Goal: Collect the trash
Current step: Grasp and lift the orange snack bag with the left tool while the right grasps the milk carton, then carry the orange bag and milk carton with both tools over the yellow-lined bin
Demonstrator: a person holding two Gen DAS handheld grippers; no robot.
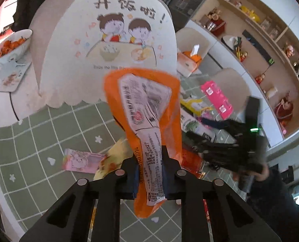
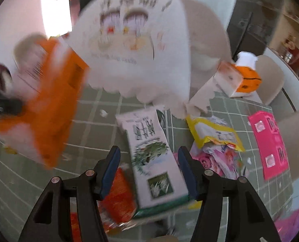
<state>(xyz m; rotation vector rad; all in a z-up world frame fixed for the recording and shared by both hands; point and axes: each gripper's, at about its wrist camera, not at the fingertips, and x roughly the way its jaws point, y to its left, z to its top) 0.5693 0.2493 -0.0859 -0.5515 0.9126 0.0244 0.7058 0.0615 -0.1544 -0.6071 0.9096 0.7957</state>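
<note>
- Left tool [image 1: 149, 173]: we see its two blue pads clamped on the lower end of an orange snack wrapper [image 1: 147, 109], which stands up from the jaws clear of the counter [image 1: 28, 141]; we judge this one piece of trash as picked up but not yet put anywhere.
- Right tool [image 2: 148, 169]: its fingers stand apart, with nothing pressed between them; a white-and-green carton [image 2: 151, 151] lies flat on the counter in the gap below, and we cannot tell whether the pads touch it. The right wrist view is blurred.
- Just beside that carton, we note a red-orange packet [image 2: 119, 197] on one side and a yellow wrapper [image 2: 214, 133] over a pink printed wrapper [image 2: 220, 161] on the other, all on the green checked cloth.
- Further out, a bright pink card [image 2: 270, 143] lies flat near the cloth's edge; in the left wrist view a pale pink packet [image 1: 81, 160] and a yellow packet [image 1: 115, 153] lie under the raised wrapper.
- Not trash, in our judgement: the large printed food cover [image 1: 109, 46], the tissue box [image 2: 236, 80], and the bowl of oranges [image 1: 12, 44].
- No bin or bag shows in either view, so we cannot say where collected pieces go.
- Progress, as we judge it: early; one wrapper in hand, at least seven pieces left on the counter.
</note>
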